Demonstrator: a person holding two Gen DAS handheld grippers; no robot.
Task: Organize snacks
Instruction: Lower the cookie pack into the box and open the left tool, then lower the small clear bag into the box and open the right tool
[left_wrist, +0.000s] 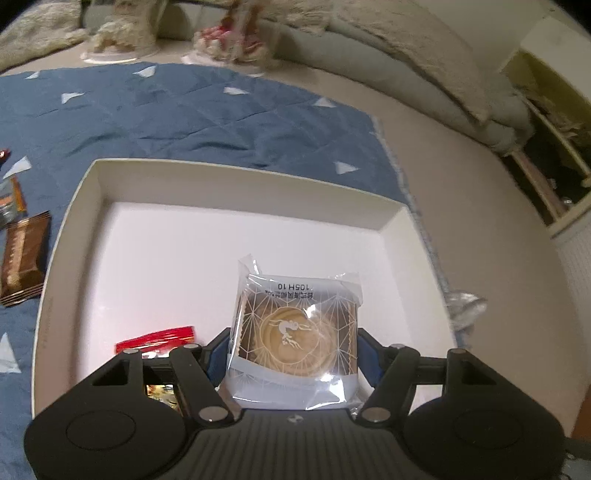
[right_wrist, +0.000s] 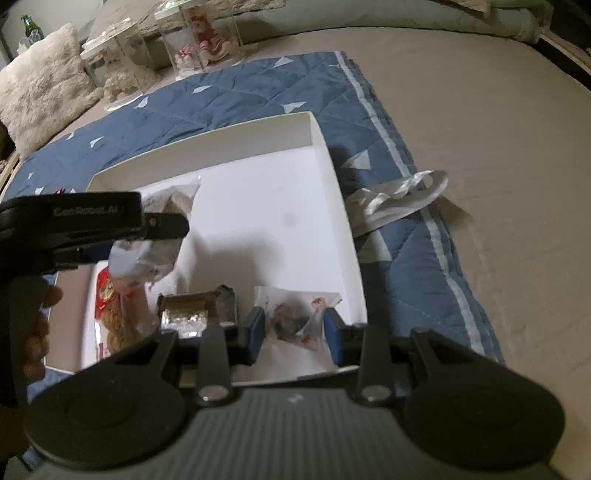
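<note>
A white open box (left_wrist: 236, 184) lies on a blue quilt. My left gripper (left_wrist: 291, 350) is shut on a clear-wrapped round pastry (left_wrist: 295, 332) and holds it over the box's near part. A red snack packet (left_wrist: 155, 341) lies in the box at the left gripper's left. In the right wrist view the box (right_wrist: 325, 147) holds a red packet (right_wrist: 105, 291), a gold-brown snack (right_wrist: 192, 306) and a clear packet with dark pieces (right_wrist: 295, 321). My right gripper (right_wrist: 293, 332) stands around that clear packet with its blue pads beside it. The left gripper (right_wrist: 110, 221) shows there with the pastry.
Brown snack bars (left_wrist: 24, 258) and other packets lie on the quilt (left_wrist: 184, 110) left of the box. A crumpled clear wrapper (right_wrist: 399, 199) lies right of the box. Clear cases with plush toys (right_wrist: 199, 37) and pillows stand at the back.
</note>
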